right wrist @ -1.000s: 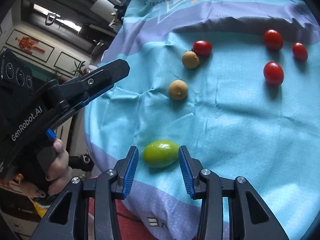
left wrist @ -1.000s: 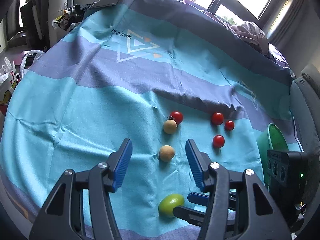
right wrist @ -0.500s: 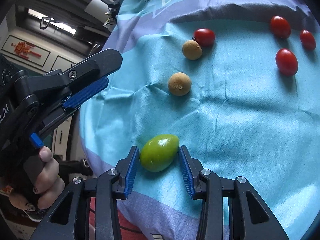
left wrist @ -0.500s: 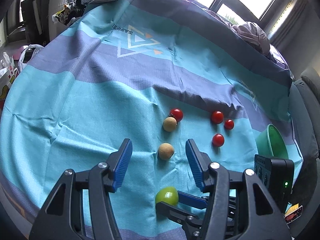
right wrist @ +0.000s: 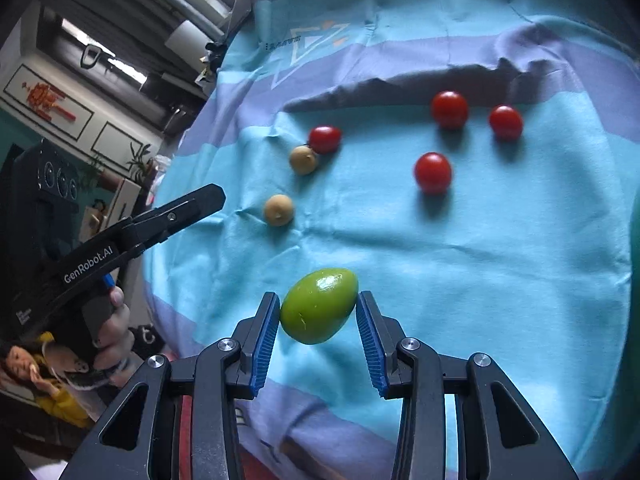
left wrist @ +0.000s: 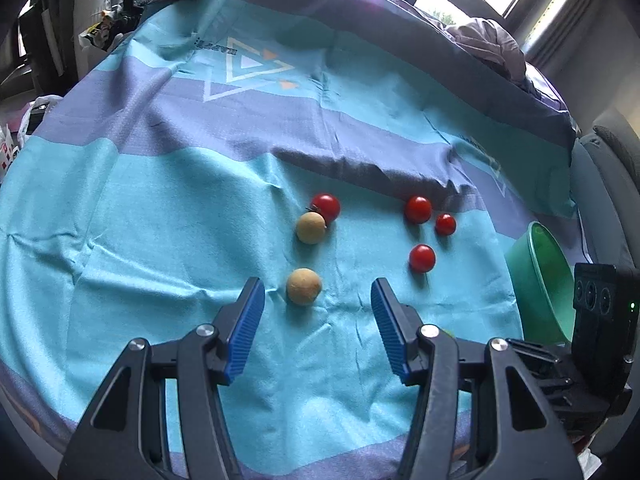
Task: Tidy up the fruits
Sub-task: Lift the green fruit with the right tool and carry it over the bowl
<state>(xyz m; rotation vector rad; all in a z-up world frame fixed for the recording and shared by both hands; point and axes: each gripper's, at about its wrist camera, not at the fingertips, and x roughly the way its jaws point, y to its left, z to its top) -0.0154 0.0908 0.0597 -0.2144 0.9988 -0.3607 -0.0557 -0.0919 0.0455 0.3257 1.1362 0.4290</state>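
My right gripper [right wrist: 317, 312] is shut on a green oval fruit [right wrist: 319, 306] and holds it above the blue cloth. My left gripper [left wrist: 317, 308] is open and empty, just short of a tan round fruit [left wrist: 303, 286]. A second tan fruit [left wrist: 311, 228] touches a red tomato [left wrist: 326, 207] farther on. Three more red tomatoes [left wrist: 418, 210] [left wrist: 445, 224] [left wrist: 422, 258] lie to the right. The same fruits show in the right wrist view: tan ones [right wrist: 279, 210] [right wrist: 303, 159], tomatoes [right wrist: 433, 173] [right wrist: 449, 109] [right wrist: 505, 122] [right wrist: 325, 139].
A green bowl [left wrist: 538, 280] stands tilted at the cloth's right edge, next to the right gripper's body [left wrist: 604, 312]. The cloth [left wrist: 160, 208] has a raised dark fold behind the tomatoes. Clutter lies beyond the far left edge.
My right gripper closed on the green fruit, lifted it off the cloth and swung right, out of the left wrist view. My left gripper stayed open near the tan fruit.
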